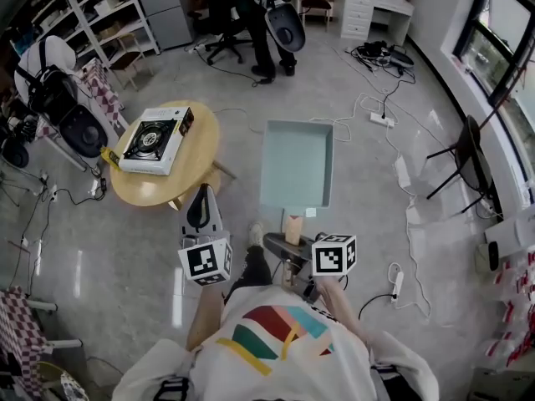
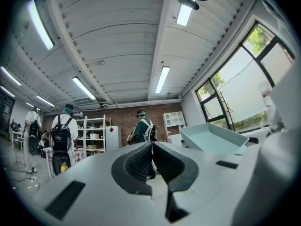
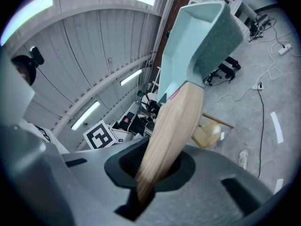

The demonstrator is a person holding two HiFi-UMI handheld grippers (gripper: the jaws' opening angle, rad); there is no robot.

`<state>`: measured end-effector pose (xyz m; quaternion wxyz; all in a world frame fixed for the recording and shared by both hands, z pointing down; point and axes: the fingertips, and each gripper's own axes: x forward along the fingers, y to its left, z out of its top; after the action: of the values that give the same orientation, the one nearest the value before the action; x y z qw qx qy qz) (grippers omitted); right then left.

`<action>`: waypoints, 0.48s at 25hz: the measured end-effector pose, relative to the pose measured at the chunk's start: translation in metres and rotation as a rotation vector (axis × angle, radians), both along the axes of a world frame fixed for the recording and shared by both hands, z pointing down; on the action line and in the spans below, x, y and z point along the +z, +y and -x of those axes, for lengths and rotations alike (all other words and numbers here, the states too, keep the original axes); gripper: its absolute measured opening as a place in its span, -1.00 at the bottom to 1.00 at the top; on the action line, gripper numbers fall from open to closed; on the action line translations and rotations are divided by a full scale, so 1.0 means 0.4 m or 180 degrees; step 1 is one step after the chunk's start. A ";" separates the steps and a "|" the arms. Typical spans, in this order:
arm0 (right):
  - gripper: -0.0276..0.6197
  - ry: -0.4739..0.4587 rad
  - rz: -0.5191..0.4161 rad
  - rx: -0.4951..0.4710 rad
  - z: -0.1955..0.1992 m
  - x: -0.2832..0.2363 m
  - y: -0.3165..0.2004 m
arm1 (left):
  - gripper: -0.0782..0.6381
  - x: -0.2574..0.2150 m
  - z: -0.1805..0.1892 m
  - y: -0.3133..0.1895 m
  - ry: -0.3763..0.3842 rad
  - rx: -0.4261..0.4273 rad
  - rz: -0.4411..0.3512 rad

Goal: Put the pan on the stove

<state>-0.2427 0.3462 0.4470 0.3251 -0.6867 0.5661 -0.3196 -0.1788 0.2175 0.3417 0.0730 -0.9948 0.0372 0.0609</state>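
The pan [image 1: 297,164] is a square, pale teal one with a wooden handle [image 1: 292,226]. My right gripper [image 1: 288,241] is shut on that handle and holds the pan out over the floor. In the right gripper view the handle [image 3: 173,126] runs up between the jaws to the pan [image 3: 202,36]. The stove [image 1: 155,139], a white single-burner one, sits on a round wooden table [image 1: 159,186] to the left of the pan. My left gripper [image 1: 201,211] is shut with nothing in it and points upward [image 2: 151,161]. The pan [image 2: 211,138] shows at its right.
Cables and power strips [image 1: 380,117] lie across the floor at the right, near a dark chair [image 1: 464,161]. A person [image 1: 251,15] stands at the back by shelves [image 1: 100,11]. Hanging gear [image 1: 58,98] crowds the left side behind the table.
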 end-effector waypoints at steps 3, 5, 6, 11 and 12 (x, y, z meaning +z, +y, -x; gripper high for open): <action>-0.86 0.0111 -0.0030 0.0028 -0.029 -0.010 -0.012 | -0.76 -0.013 -0.035 -0.006 0.0073 0.0061 -0.0030; -0.86 0.0183 -0.0035 0.0048 -0.054 -0.011 -0.023 | -0.76 -0.016 -0.063 -0.016 0.0107 0.0093 -0.0049; -0.86 0.0206 -0.0031 0.0054 -0.067 -0.010 -0.026 | -0.76 -0.015 -0.077 -0.020 0.0114 0.0101 -0.0048; -0.86 0.0207 -0.0031 0.0058 -0.115 -0.019 -0.049 | -0.76 -0.021 -0.136 -0.054 0.0105 0.0085 -0.0025; -0.86 0.0195 -0.0034 0.0050 -0.123 -0.016 -0.055 | -0.76 -0.013 -0.153 -0.059 0.0075 0.0105 -0.0020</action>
<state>-0.1936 0.3242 0.4407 0.3138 -0.6989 0.5721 -0.2929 -0.1176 0.1937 0.3363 0.0747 -0.9942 0.0215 0.0739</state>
